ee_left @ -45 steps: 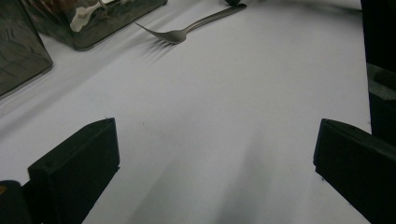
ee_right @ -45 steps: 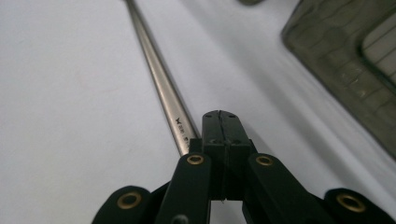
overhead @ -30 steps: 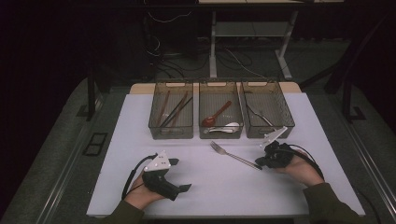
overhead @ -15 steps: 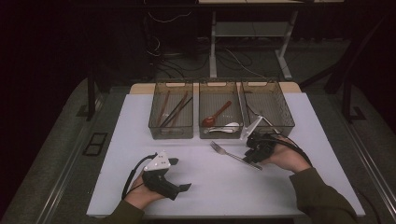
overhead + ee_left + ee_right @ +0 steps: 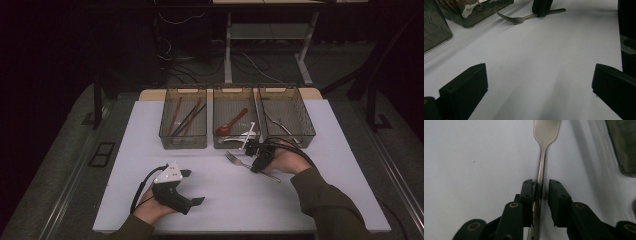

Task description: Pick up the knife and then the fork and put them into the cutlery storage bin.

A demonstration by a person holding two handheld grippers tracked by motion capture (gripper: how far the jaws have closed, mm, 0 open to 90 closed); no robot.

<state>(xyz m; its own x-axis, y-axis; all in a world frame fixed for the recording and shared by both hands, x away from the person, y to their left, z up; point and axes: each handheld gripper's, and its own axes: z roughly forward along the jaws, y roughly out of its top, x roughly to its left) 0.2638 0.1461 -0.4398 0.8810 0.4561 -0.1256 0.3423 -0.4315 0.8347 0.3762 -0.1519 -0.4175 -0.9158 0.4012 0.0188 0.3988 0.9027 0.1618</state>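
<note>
Right now the right gripper (image 5: 255,159) is straddling the handle of the fork (image 5: 250,167), which is lying flat on the white worktop (image 5: 220,200), nearer its far edge than its near one and a little toward the right-hand edge. In the right gripper view the handle (image 5: 539,187) is running straight up between the two black jaws; the left jaw is lying close against it, the right jaw is standing just off it with a thin strip of worktop showing between, so the jaws are narrowly parted around the fork and are not yet pinching it. They have just been opening and then easing slightly closed with the handle between them. The fork's tines are pointing toward the far left, its handle end toward the near right, and it is lying just in front of the middle bin (image 5: 234,124) of three clear bins lined up along the far edge.

The left gripper (image 5: 192,187) is resting near the near-left corner of the worktop, well apart from the fork, with its jaws spread wide and bare worktop between them. In the left gripper view the fork (image 5: 521,18) is lying far ahead, with the right gripper (image 5: 542,7) standing over its handle.

The left bin (image 5: 184,125) is holding chopsticks, the middle one a red spoon (image 5: 231,124), the right bin (image 5: 287,117) metal cutlery.
</note>
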